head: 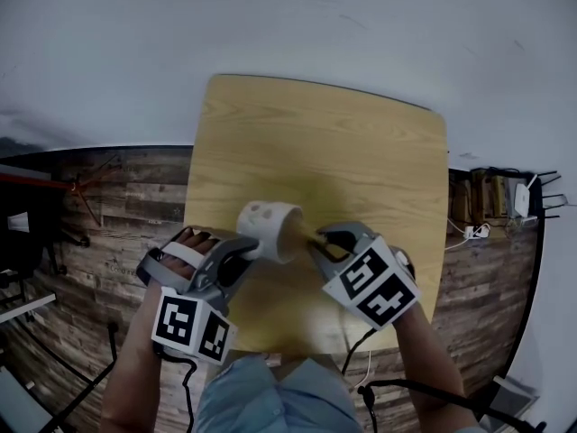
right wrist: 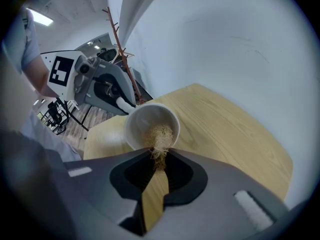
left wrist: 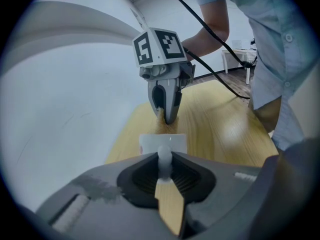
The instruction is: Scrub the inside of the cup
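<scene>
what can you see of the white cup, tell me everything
The white cup looks glazed, like ceramic, with faint spots on its outside. It is tipped on its side over the wooden table, mouth toward the right gripper. The left gripper is shut on its handle. The tan bristles of the right gripper's brush reach into its mouth.

R claw (right wrist: 159, 165) on fibrous scrubber (right wrist: 161, 136), prob. inside cup (right wrist: 139, 125)

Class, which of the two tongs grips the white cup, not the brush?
The left tongs, clamped on the handle of the cup; the right tongs hold the brush, bristles inside it.
</scene>
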`<state>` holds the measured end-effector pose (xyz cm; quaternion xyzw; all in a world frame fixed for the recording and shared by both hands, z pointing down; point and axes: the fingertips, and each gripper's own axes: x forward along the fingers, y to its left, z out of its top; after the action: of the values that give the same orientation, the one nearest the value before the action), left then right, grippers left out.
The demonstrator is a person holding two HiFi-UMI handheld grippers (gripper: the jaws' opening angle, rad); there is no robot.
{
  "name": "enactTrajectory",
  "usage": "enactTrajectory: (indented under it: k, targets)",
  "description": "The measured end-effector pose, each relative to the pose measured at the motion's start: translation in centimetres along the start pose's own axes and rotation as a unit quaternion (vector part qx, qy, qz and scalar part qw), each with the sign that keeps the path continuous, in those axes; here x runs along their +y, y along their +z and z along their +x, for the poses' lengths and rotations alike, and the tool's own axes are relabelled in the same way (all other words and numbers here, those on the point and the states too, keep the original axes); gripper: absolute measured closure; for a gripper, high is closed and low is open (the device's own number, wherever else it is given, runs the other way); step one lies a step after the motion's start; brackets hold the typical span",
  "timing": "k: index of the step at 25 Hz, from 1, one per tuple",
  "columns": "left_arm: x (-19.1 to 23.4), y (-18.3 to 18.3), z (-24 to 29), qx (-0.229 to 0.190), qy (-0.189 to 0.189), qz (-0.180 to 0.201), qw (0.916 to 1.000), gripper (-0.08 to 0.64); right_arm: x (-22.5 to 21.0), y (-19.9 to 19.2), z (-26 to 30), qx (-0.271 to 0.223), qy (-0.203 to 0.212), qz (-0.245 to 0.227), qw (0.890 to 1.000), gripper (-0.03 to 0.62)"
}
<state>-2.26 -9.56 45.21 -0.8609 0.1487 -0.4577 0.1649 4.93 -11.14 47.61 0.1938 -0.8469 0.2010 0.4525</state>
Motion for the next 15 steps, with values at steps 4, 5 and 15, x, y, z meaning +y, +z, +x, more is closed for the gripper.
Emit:
enactTrajectory:
  k: [4, 5, 15]
  targets:
    - [0.0, 0.0, 0.2, 0.004, 0.001, 0.002, 1.0000, 0.488, 1.4, -0.8, 0.1, 0.009, 0.010, 0.008, 1.000, 0.543]
    - [0.0, 0.0, 0.2, 0.005, 0.000, 0.004, 1.0000, 0.487, 1.9, -0.8, 0.1, 0.009, 0.014, 0.010, 1.000, 0.543]
    - [-0.6, 0.3, 0.4, 0.011, -0.015, 0.031, 0.9993, 0.486, 3.4, 2.3, -1.5, -0.033, 0.043, 0.011, 0.998, 0.543]
